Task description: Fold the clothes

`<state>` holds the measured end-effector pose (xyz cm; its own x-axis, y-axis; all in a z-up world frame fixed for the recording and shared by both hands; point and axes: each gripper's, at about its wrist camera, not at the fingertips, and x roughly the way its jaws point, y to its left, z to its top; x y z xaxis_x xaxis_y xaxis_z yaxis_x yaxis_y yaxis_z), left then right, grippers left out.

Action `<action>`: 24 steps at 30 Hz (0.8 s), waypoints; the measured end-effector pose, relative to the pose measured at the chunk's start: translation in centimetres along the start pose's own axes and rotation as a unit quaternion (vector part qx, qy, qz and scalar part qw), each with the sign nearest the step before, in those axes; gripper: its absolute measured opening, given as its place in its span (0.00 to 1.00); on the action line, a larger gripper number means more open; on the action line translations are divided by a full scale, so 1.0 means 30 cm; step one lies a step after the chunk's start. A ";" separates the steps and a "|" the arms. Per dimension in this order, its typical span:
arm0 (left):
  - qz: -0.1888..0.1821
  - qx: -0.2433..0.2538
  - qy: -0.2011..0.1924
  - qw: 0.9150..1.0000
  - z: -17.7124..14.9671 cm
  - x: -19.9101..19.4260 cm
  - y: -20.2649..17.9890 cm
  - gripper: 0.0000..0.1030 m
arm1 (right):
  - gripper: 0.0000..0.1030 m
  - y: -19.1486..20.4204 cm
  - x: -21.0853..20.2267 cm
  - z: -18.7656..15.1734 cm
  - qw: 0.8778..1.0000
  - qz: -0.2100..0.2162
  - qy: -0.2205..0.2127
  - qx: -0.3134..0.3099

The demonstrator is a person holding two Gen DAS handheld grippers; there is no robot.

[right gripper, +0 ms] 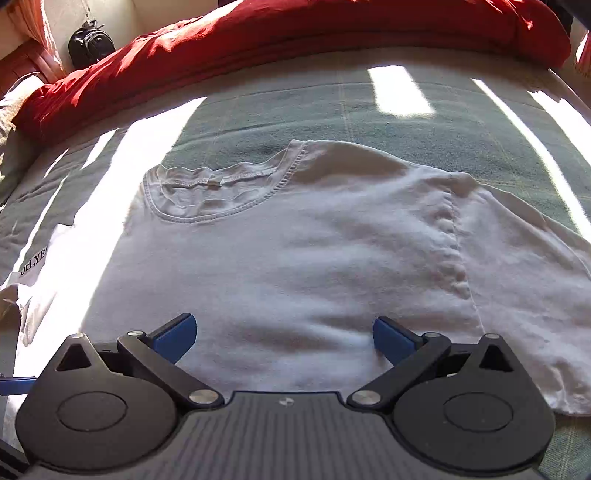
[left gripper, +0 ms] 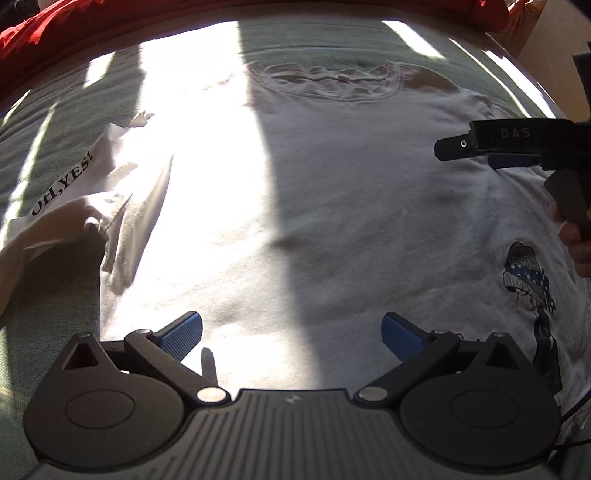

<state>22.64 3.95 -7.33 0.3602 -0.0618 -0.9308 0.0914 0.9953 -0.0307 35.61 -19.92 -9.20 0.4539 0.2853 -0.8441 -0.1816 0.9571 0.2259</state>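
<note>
**Both tongs wide open over a flat white shirt**

The left tongs [left gripper: 291,334] stand spread wide, gripping nothing, above the lower middle of the shirt [left gripper: 332,206]. The right tongs [right gripper: 284,336] are likewise fully spread and bare, hovering low over the shirt [right gripper: 295,266] near its right sleeve seam; in the left view they reach in from the side [left gripper: 469,146].

The shirt lies spread on the bed [right gripper: 369,110], collar [right gripper: 221,192] away from the tongs, right sleeve [right gripper: 524,266] laid out flat. It has a printed figure [left gripper: 528,277] near one edge. It looks like thin, soft cotton: light, limp, likely to drape and wrinkle, not fragile. I would judge a pinch at an edge best, the shoulder seam or sleeve hem, since flat mid-cloth gives little to bite on.

A second white garment reading "OH,YES!" [left gripper: 62,184] lies rumpled just beside the shirt's left side. A red blanket [right gripper: 295,33] is bunched along the far end of the bed.

No containers are in view.
</note>
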 end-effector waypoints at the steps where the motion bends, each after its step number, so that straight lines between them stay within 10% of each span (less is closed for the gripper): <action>1: 0.007 0.004 -0.002 1.000 0.007 -0.022 0.004 1.00 | 1.00 -0.007 0.007 0.016 1.000 -0.004 0.000 0.007; 16: -0.031 0.042 -0.015 0.999 0.181 -0.279 0.033 1.00 | 1.00 0.039 -0.428 0.065 0.994 -0.054 0.007 0.098; 24: -0.013 0.036 -0.012 0.999 0.261 -0.333 -0.029 1.00 | 1.00 0.022 -0.512 0.112 0.994 -0.001 -0.003 0.105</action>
<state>26.23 3.13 4.86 0.3796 -0.0910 -0.9207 0.1678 0.9854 -0.0282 31.45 -23.49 5.55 0.4589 0.2840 -0.8419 0.0045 0.9468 0.3219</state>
